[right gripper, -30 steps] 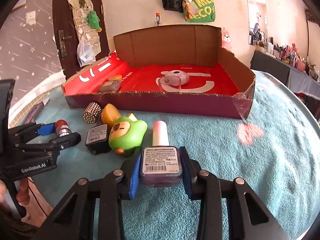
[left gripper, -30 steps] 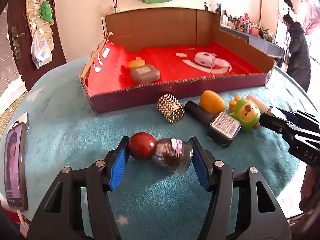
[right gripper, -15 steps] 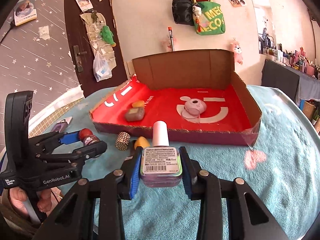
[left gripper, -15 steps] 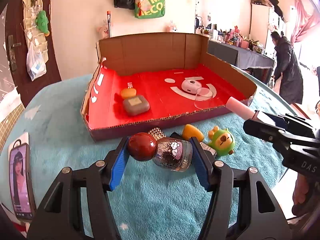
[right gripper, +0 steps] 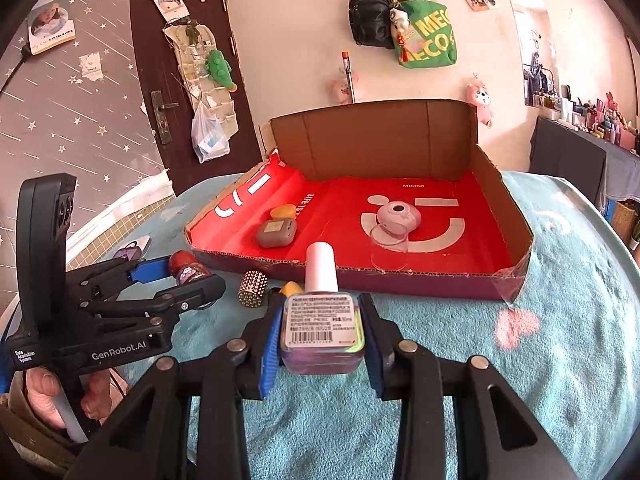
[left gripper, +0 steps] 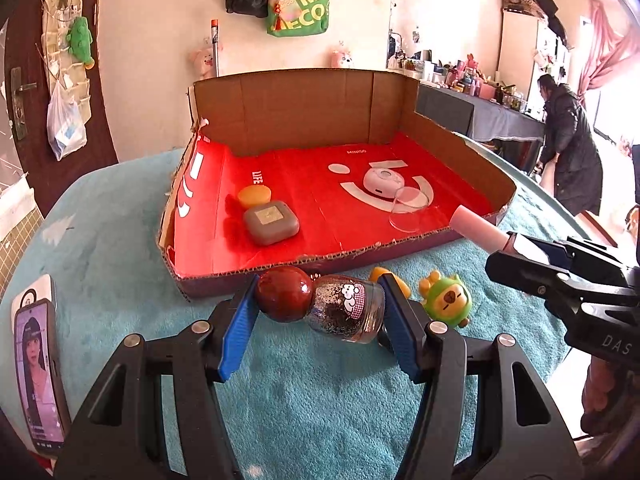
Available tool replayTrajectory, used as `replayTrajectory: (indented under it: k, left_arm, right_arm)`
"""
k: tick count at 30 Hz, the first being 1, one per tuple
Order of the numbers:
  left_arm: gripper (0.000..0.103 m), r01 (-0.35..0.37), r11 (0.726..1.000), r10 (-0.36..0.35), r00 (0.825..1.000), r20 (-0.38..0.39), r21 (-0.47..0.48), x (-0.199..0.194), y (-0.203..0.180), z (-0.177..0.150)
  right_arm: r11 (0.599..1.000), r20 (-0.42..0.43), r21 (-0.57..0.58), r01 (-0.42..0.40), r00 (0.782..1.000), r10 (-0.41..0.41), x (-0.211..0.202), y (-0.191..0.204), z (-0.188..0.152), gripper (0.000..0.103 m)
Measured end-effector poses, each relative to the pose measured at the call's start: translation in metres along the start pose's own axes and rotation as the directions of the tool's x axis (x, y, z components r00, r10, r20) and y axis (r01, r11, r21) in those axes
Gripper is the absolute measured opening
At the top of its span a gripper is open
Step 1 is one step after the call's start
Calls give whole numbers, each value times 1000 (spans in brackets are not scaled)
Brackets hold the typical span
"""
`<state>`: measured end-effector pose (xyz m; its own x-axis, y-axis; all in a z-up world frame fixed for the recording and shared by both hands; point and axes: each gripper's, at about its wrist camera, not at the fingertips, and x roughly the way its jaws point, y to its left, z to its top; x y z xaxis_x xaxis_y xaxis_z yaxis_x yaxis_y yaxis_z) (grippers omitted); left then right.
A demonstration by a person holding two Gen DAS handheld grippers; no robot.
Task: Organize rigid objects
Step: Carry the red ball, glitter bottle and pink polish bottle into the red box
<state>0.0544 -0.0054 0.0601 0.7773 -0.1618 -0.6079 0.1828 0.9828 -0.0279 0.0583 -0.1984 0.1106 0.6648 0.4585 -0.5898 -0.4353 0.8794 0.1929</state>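
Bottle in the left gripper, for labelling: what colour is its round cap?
Dark red cap, clearest in the left wrist view.

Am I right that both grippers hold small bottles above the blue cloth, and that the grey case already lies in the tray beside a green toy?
Not quite: in the left wrist view the grey case lies beside an orange piece; the green toy sits outside the tray.

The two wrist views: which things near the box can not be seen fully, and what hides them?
- Yellow object, left wrist view: mostly behind the glitter bottle and a finger of the left gripper.
- Green toy: absent from the right wrist view, probably behind the labelled bottle.
- Label text, right wrist view: too small to read.
- Phone, left wrist view: cut by the left edge.
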Motion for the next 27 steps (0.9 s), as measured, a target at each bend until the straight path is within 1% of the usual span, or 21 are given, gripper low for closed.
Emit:
replayTrajectory:
  k: [8,15,27]
  left_arm:
    - [57,22,1000,-22,1000,-10,-16,8,5,11]
    - [57,42,998,-42,999,-9,-42,13,11,19]
    - [57,47,997,-49,998,-27,-60,31,20,38]
  right_arm:
    - [1000,-20,-5,-21,1000,21,8,0,9,38]
    - [999,-38,29,-44,998,45,15,-5,16,38]
    - [998,-66,39,-54,996,57,33,-11,35,38]
